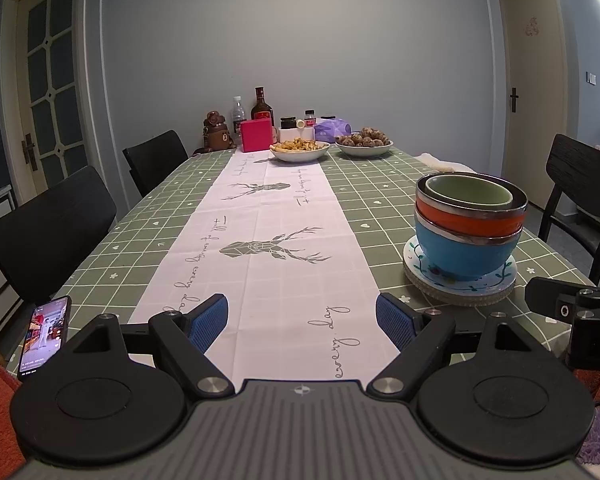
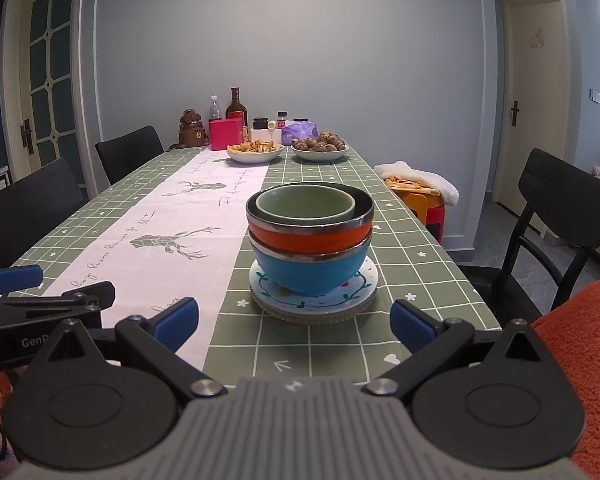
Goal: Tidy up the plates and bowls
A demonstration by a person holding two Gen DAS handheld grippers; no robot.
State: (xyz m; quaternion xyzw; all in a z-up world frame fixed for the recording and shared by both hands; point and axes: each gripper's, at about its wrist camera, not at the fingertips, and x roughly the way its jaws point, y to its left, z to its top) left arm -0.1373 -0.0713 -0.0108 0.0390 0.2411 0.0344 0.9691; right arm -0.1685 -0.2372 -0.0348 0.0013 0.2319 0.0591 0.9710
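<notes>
A nested stack stands on the green checked table: a blue bowl (image 2: 310, 274) at the bottom, an orange bowl (image 2: 308, 236) in it, and a small green bowl (image 2: 306, 205) on top. The stack rests on stacked floral plates (image 2: 314, 300). My right gripper (image 2: 294, 322) is open just in front of the plates, holding nothing. In the left wrist view the same bowls (image 1: 470, 226) and plates (image 1: 460, 280) sit to the right. My left gripper (image 1: 302, 322) is open over the white runner (image 1: 268, 220), nothing between its fingers.
Two white dishes of food (image 2: 255, 151) (image 2: 320, 148) stand at the far end with bottles, jars and a pink box (image 2: 225, 133). A phone (image 1: 44, 336) lies at the near left edge. Black chairs (image 1: 52, 224) (image 2: 560, 216) flank the table. A red stool holds cloths (image 2: 420, 190).
</notes>
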